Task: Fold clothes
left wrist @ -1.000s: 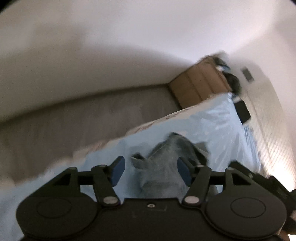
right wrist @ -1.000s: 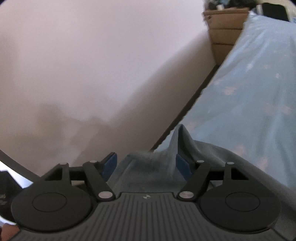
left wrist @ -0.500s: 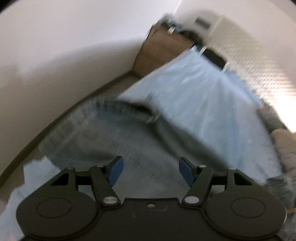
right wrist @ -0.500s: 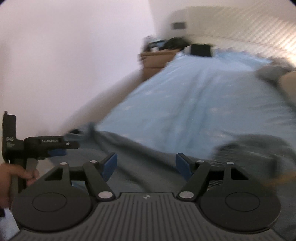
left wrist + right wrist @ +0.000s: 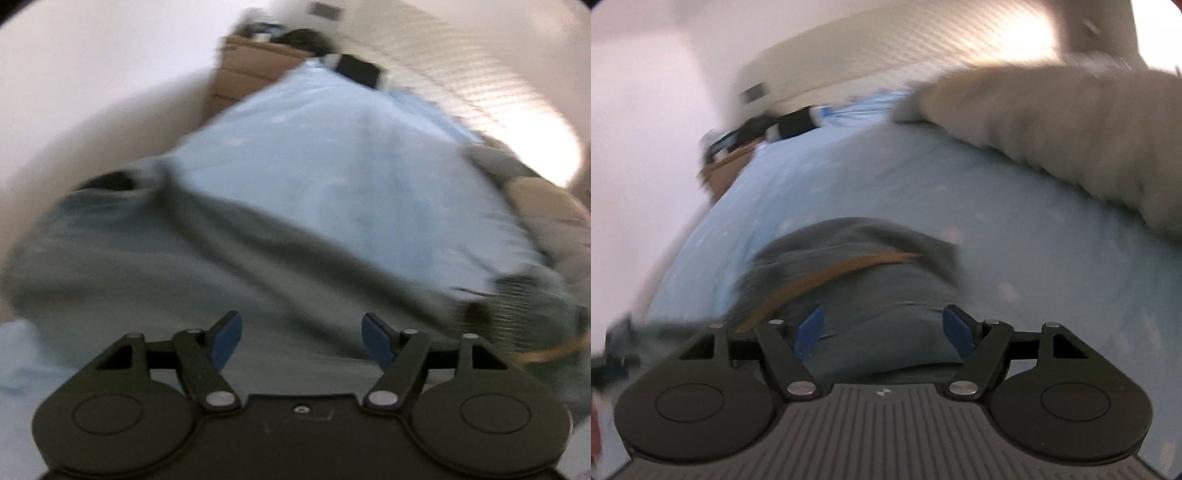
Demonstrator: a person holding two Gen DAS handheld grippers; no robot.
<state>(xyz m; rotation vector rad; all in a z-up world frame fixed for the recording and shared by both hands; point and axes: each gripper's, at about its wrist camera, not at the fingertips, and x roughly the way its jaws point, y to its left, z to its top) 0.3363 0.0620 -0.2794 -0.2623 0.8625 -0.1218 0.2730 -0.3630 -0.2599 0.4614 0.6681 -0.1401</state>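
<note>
Apparently mid-step: spreading out the grey garment point(image 5: 221, 266) on the bed point(image 5: 332, 158), ahead of the first fold. Lies crosswise near the bed's near edge, one end reaching its left edge by the wall, the other, with a tan stripe, toward the right. Left gripper point(image 5: 301, 338) opening, pads apart, cloth beneath but not pinched. Right gripper point(image 5: 881, 332) wide too, over the striped end, gripping nothing. Beige bedding point(image 5: 1071, 122) heaped at the far right. Next, probably: pick an edge, close on it, carry across.
</note>
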